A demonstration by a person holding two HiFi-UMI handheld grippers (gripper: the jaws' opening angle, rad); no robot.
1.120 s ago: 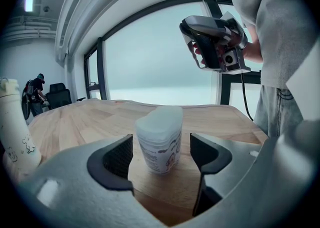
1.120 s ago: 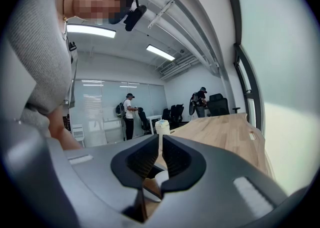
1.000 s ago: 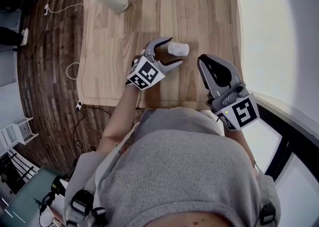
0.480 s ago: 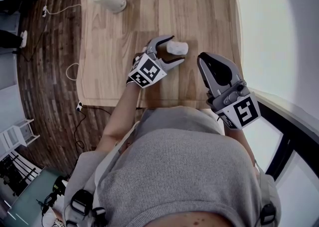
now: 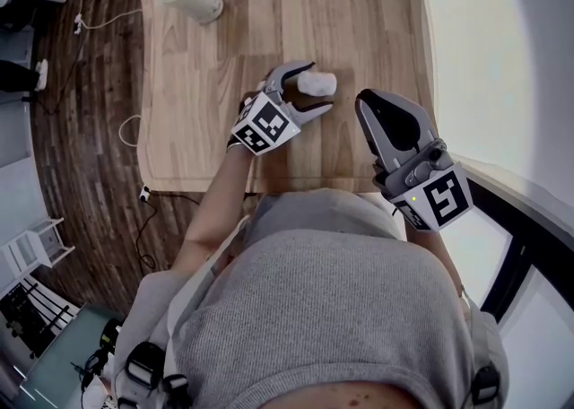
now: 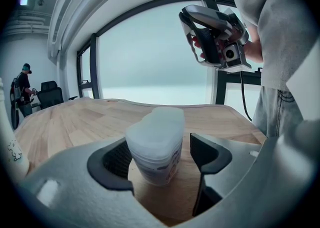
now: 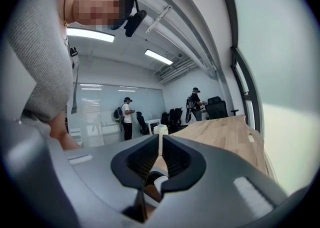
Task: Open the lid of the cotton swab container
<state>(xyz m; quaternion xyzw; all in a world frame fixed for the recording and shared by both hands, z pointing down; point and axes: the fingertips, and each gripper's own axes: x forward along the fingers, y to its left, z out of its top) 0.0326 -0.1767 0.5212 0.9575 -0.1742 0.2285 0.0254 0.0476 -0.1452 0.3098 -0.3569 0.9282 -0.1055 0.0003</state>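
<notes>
Whitish and translucent, standing upright with lid on between the wide-open jaws of the left gripper: seeing the plastic cotton swab container up close in the left gripper view alone, nearer the left pad, clear of the right, contents not showing through. Placing it, from the head view, on the pale wooden table, well in from every edge. Holding the right gripper raised aside, jaws nearly together on nothing. Glimpsing through their slit a white cylindrical bottle far off, bare boards lying between.
</notes>
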